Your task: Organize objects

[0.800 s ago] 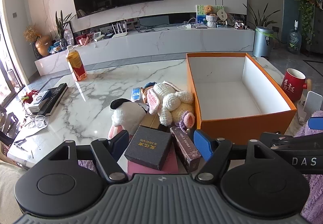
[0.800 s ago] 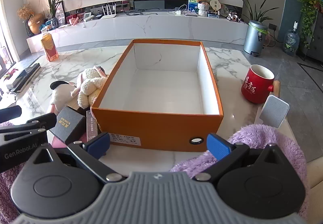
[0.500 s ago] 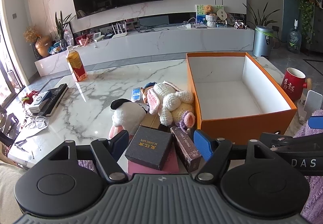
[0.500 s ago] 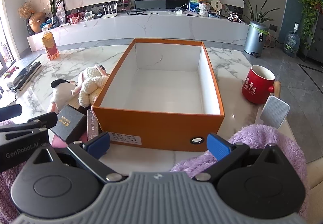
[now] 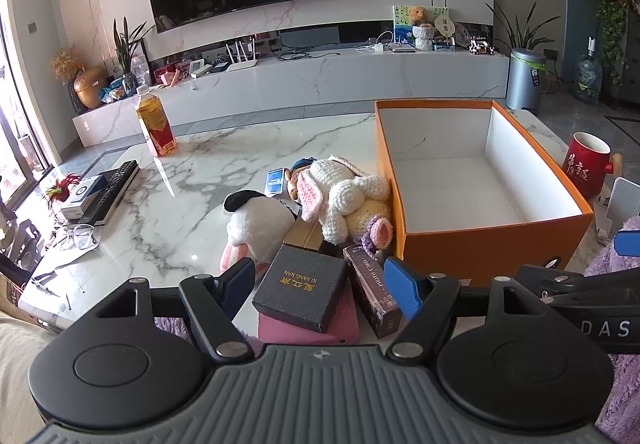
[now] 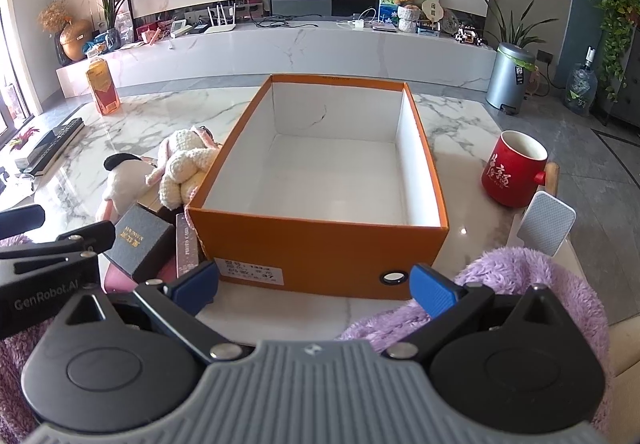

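Marble tabletop (image 5: 168,204) in a living room carries everything to be sorted, and at its right sits the open orange box (image 6: 320,244), with nothing in it. Touching the box's left wall lies the heap to go in: a crocheted bunny (image 5: 340,196) on top, a white plush (image 5: 256,220) left of it, and nearer the camera a black gift box (image 5: 300,290) resting on a pink case (image 5: 344,328), with a dark card box (image 5: 374,290) just beside. The left gripper (image 5: 320,284) hangs wide over the black box, gripping nothing; the right gripper (image 6: 316,284) stands wide too, facing the orange box's near wall. The black box sits tilted on the case, so I judge a pinch could skid it or drag its neighbours. A red mug (image 6: 512,174) stands right of the box, within reach of a careless swing.
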The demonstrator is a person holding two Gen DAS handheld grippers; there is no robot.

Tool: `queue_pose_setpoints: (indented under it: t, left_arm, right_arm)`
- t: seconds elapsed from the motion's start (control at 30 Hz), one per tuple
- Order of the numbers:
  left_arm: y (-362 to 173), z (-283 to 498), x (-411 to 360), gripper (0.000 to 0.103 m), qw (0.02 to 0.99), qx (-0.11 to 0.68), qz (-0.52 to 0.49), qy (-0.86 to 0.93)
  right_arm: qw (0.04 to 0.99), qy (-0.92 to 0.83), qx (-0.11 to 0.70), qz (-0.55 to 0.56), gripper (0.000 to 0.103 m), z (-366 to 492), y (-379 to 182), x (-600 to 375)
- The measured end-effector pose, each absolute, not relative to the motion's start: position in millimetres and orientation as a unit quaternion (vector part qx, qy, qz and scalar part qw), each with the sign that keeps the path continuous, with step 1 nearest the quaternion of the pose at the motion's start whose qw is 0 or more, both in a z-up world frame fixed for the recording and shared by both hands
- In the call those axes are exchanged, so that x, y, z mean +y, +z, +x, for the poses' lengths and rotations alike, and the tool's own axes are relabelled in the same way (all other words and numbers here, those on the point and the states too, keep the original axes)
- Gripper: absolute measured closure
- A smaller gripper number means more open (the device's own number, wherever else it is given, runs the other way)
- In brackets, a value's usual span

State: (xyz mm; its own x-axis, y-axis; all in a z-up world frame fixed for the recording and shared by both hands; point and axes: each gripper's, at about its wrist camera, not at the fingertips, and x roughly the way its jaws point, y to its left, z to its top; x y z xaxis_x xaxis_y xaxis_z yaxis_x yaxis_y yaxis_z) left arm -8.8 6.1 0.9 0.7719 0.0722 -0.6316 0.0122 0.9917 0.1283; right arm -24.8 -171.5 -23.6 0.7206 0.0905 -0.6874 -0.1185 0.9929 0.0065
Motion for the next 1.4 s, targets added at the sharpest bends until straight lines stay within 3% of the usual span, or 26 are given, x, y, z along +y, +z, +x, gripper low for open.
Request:
queue_pose_setpoints:
  t: [0.77,1.0,1.3,1.4]
  left_arm:
    - [-2.3,5.2,12.6,0.018,0.933,0.356,0.047,0.014]
    - [9.1,20.5,35.4,0.02,0.931,0.364,0.036,0.01]
    - [3.0,65.2,82.2,0.056,0.917,0.398,-0.003,0.003]
    - [-5.5,83.3,92.8,0.063,0.91,0.414,-0.008,-0.014]
  right_arm:
    - [0.92,0.065,0.386,-0.028,0.001,-7.9,-28.1,-159.8]
    - [0.924,0.109,0.363,-0.053,0.002,7.9,-5.7,-146.5]
    - [0.894,0.213,0.39,-0.062,0.046,65.4,-3.9,-107.9]
    - [0.882,0.239,0.395,-0.09,0.05,86.0,-9.5,-87.3]
